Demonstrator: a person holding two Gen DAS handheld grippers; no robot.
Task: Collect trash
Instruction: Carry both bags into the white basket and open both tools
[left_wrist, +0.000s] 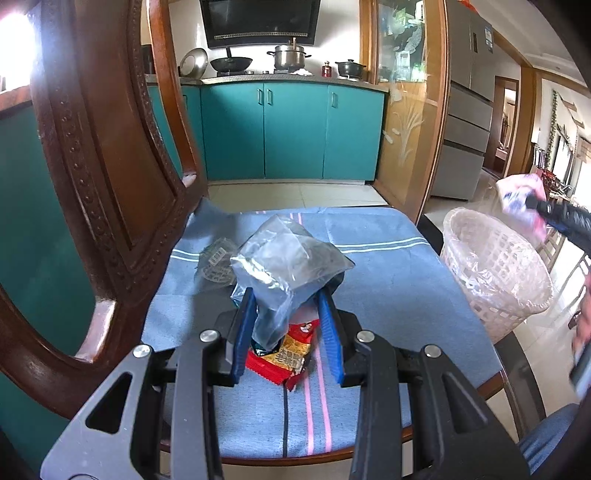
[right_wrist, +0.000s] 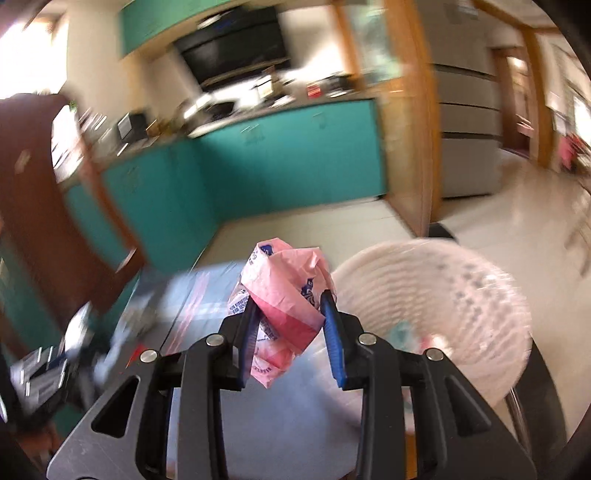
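My left gripper (left_wrist: 286, 299) is closed on a crumpled clear plastic bag (left_wrist: 284, 258) above a chair seat covered by a blue striped cloth (left_wrist: 388, 288). A red snack wrapper (left_wrist: 284, 354) lies on the cloth under the bag. A clear plastic tray piece (left_wrist: 216, 260) lies further left. My right gripper (right_wrist: 290, 308) is shut on a crumpled pink plastic bag (right_wrist: 288, 291), held near the rim of the white lattice waste basket (right_wrist: 461, 295). In the left wrist view the pink bag (left_wrist: 521, 199) and right gripper hang above the basket (left_wrist: 495, 273).
The carved wooden chair back (left_wrist: 92, 166) rises on the left. Teal kitchen cabinets (left_wrist: 291, 129) and a counter with pots stand behind. A wooden door frame (left_wrist: 417, 129) and a grey fridge (left_wrist: 465, 125) are at right. The right wrist view is motion blurred.
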